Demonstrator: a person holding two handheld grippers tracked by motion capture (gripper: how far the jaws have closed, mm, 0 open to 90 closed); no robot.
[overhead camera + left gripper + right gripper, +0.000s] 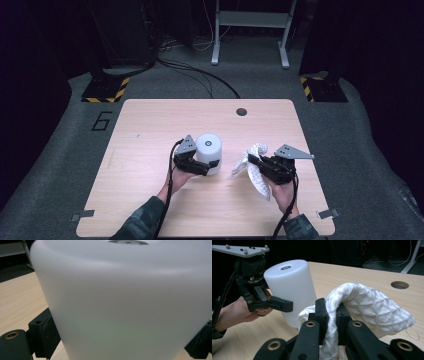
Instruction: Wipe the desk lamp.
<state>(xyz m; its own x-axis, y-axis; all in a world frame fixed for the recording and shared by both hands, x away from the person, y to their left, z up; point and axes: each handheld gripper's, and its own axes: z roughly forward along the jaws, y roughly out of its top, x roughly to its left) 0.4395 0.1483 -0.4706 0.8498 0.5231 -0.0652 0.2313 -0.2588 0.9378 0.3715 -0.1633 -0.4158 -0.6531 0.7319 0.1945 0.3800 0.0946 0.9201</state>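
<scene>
A white matte cylinder [208, 148] stands upright on the wooden table [145, 125], left of centre. My left gripper [210, 162] is shut on the cylinder's lower half, one jaw on each side; in the left gripper view the cylinder [120, 302] sits between the black fingers [42, 332]. To its right, my right gripper [257, 165] is shut on a white knitted cloth [256, 177] that drapes over its jaws. In the right gripper view the cloth [372, 307] is pinched between the jaws of the right gripper [332, 315], with the cylinder [292, 287] and the left gripper [287, 305] beyond it.
A round cable hole [241, 111] lies near the table's far edge. Beyond the table are grey carpet, black cables, yellow-and-black striped bases [106, 91] and a white desk frame [250, 30]. Bare tabletop spreads to the left and far side.
</scene>
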